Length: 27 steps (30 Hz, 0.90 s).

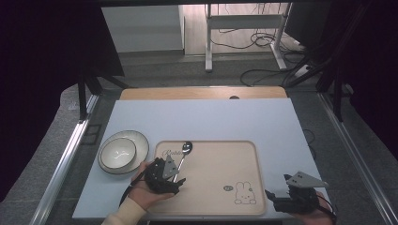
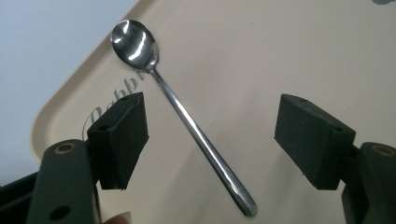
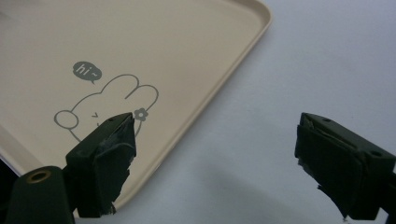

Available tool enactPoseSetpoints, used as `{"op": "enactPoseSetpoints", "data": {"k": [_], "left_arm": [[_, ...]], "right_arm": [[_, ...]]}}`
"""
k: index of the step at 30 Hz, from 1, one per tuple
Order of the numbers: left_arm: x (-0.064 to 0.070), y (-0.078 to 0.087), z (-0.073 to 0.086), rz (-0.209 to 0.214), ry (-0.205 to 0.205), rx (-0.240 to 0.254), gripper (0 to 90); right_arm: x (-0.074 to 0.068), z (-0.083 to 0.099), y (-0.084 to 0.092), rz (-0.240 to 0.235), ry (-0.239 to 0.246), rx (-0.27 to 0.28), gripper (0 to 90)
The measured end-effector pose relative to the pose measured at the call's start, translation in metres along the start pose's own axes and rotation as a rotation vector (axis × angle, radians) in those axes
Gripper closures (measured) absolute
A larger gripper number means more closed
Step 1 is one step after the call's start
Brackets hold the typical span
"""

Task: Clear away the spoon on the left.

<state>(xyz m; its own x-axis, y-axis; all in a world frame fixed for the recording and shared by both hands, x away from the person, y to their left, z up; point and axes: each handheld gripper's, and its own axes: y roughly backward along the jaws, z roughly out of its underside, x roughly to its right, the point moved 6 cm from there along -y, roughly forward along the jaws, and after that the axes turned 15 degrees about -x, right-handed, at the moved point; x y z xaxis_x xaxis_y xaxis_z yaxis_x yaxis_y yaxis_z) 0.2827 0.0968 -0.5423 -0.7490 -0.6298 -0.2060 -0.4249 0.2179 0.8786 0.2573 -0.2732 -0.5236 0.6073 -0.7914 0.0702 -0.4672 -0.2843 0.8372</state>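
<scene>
So the spoon (image 2: 182, 116) is lying flat on my beige tray (image 1: 211, 187), up in the tray's far-left corner, bowl end pointing away from me and sitting right on the printed lettering there. The handle runs back toward my left gripper (image 2: 210, 140), and it sits between the two black pads without either one touching it. That gripper is let go, jaws spread wide, nothing in them. In the high view the handle's near end disappears under the gripper's body, so I can't see the tip from up there.

Moving out: just left of the tray, off its edge, there's a white bowl (image 1: 118, 153) sitting on a rimmed plate (image 1: 139, 140), close to my left hand (image 1: 143, 192) but not touching the tray as far as I can tell.

Over at the tray's near-right corner there's a little bunny drawing (image 3: 105, 109). My right gripper (image 3: 215, 158) hangs just past that corner, one pad over the tray rim, the other over the pale blue table (image 1: 202, 119). It's wide open too, holding nothing.
</scene>
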Motion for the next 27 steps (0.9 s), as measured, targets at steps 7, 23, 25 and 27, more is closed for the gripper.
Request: {"op": "enactPoseSetpoints", "data": {"k": [7,23,25,27], "left_arm": [[-0.004,0.008,0.001,-0.013,0.020,0.025,24.4],[-0.018,0.038,0.020,-0.051,0.087,0.082,23.8],[-0.018,0.040,0.023,-0.055,0.090,0.082,23.8],[-0.018,0.043,0.028,-0.062,0.095,0.085,23.8]], "right_arm": [[0.000,0.000,0.000,0.002,-0.002,0.003,12.5],[0.002,0.000,0.003,0.008,-0.007,0.016,12.5],[0.003,0.000,0.003,0.007,-0.008,0.017,12.5],[0.003,0.000,0.003,0.009,-0.009,0.017,12.5]]}}
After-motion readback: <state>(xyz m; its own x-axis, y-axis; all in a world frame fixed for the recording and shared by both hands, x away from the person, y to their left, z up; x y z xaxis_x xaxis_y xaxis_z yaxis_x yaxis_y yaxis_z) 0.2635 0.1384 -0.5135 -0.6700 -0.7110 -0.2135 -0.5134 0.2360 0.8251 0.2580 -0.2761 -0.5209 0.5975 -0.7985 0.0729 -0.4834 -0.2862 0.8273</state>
